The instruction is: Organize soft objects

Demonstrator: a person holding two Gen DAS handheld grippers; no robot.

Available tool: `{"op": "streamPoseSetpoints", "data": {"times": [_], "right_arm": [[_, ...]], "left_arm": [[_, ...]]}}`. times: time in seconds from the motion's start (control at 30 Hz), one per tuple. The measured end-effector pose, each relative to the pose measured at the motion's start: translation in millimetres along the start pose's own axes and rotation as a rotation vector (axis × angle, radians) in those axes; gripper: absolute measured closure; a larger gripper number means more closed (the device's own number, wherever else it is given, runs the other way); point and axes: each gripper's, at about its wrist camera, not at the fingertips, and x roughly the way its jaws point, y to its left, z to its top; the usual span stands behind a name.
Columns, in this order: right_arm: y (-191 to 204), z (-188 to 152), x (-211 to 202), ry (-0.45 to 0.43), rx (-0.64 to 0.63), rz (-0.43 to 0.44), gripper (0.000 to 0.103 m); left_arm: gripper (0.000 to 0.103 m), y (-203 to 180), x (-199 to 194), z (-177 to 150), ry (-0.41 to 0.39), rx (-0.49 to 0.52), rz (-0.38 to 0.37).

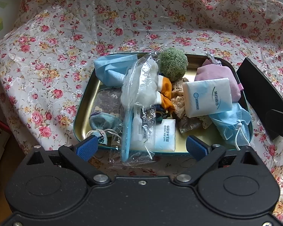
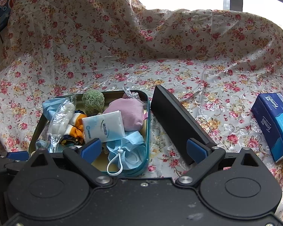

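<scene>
A teal-rimmed metal tray [image 1: 80, 111] [image 2: 148, 124] sits on the flowered cloth, piled with soft items. Among them are a green knitted ball [image 1: 172, 66] [image 2: 93, 101], a pink pouch [image 1: 215, 71] [image 2: 130, 113], a white tissue pack [image 1: 209, 96] [image 2: 103, 127], blue face masks [image 1: 111, 69] [image 2: 126, 150], a clear bag of white cotton [image 1: 141, 86] and an orange scarf [image 1: 166, 94]. My left gripper [image 1: 141, 146] is open at the tray's near edge, over a small tissue pack [image 1: 165, 135]. My right gripper [image 2: 144, 148] is open at the tray's near right corner.
A flat black panel [image 2: 177, 124] [image 1: 260, 94] lies just right of the tray, its near end under my right gripper's right finger. A dark blue tissue pack [image 2: 273, 124] lies at the far right. The cloth rises into a draped wall behind.
</scene>
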Motion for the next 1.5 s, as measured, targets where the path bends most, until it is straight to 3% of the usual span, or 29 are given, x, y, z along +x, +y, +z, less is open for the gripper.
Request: {"op": "streamPoseSetpoints", "data": {"times": [1.5], "right_arm": [[2.8,-4.4,10.1,0.057,-0.011,-0.003,0.006]], "left_arm": [[0.006,1.9,6.5,-3.1,0.034,0.004,0.015]]}}
